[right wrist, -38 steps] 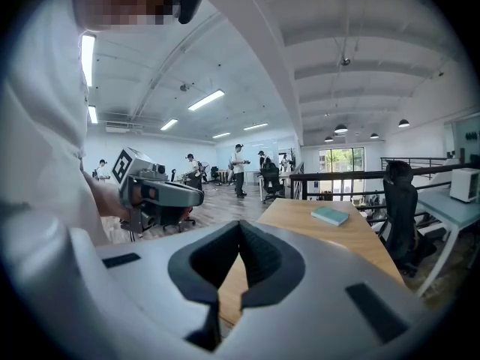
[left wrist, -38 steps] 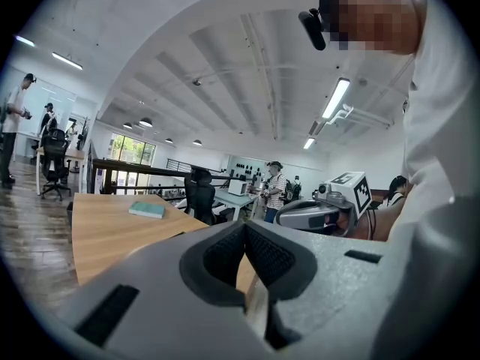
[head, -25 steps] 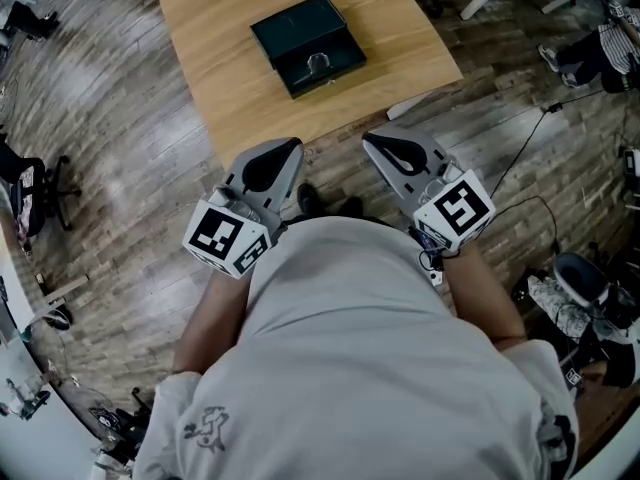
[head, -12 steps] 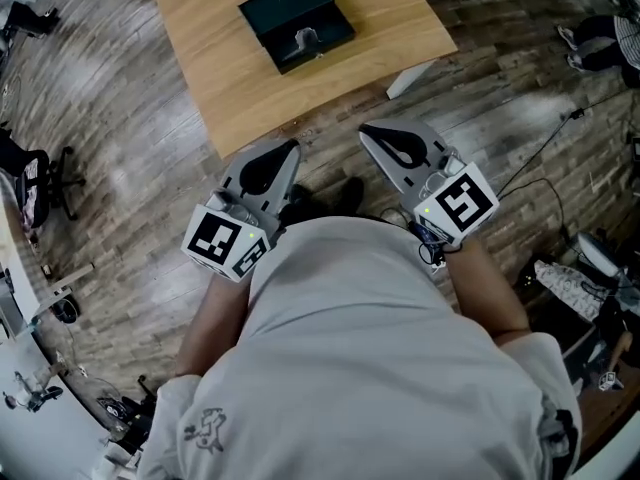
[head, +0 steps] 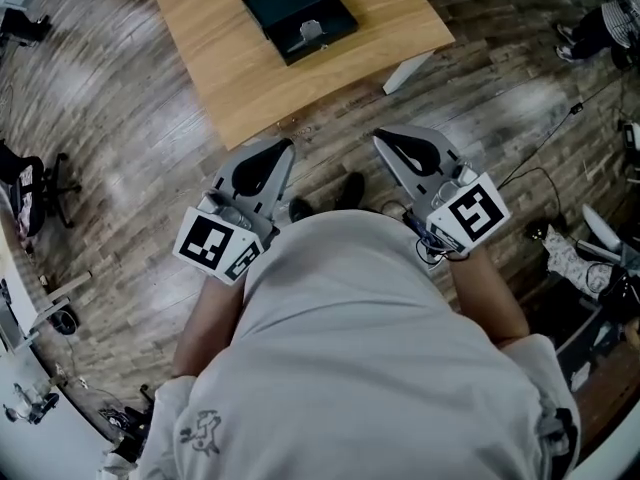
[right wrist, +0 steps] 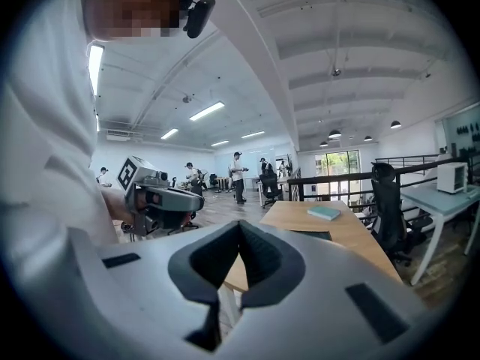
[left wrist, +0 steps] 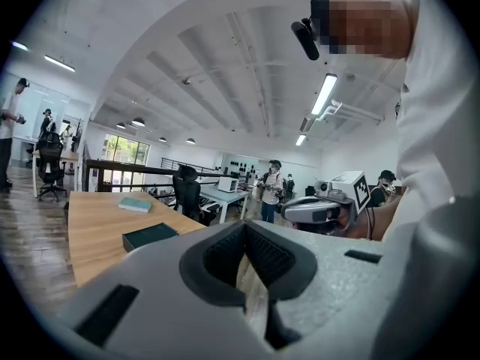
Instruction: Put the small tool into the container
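A dark green flat container (head: 298, 11) lies on the wooden table (head: 230, 78) at the top of the head view. A small silvery tool (head: 309, 32) rests on its near half. Both grippers hang over the floor, short of the table's near edge and close to the person's body. My left gripper (head: 281, 148) is shut with nothing in it, and its pads (left wrist: 259, 257) meet. My right gripper (head: 384, 139) is likewise shut and empty, pads (right wrist: 225, 257) together. The container (left wrist: 149, 235) also shows low on the table in the left gripper view.
A teal book (left wrist: 135, 204) lies farther along the table, also seen as the book (right wrist: 324, 212) from the right gripper. Office chairs (head: 35, 193), cables and bags (head: 580, 268) stand on the wood floor. Other people (left wrist: 271, 186) and desks fill the room behind.
The table and container have slid a little toward the top of the head view. Both grippers stay shut; the right one has shifted slightly to the right.
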Tool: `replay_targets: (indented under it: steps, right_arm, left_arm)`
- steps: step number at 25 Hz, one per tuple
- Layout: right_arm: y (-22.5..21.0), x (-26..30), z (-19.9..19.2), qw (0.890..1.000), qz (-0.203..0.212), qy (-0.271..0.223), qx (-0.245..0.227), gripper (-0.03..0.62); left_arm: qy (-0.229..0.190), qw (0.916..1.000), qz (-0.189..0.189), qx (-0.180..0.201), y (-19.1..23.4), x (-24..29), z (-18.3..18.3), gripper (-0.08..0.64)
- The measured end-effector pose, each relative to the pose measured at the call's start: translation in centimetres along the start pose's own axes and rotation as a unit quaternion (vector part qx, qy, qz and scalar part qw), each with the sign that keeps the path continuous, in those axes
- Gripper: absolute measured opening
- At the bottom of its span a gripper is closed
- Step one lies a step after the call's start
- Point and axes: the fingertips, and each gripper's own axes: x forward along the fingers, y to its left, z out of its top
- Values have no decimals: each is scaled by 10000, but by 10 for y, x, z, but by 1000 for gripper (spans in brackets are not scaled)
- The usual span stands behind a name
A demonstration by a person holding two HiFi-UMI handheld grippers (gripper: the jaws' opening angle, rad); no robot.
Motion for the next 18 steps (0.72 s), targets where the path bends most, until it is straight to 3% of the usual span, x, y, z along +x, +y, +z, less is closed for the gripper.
replay_targets:
  steps: [18]
  right_arm:
    - [113, 32, 15, 9991, -389, 12, -155, 6]
  left_arm:
    - [-285, 9995, -42, 121, 41, -119, -2, 5]
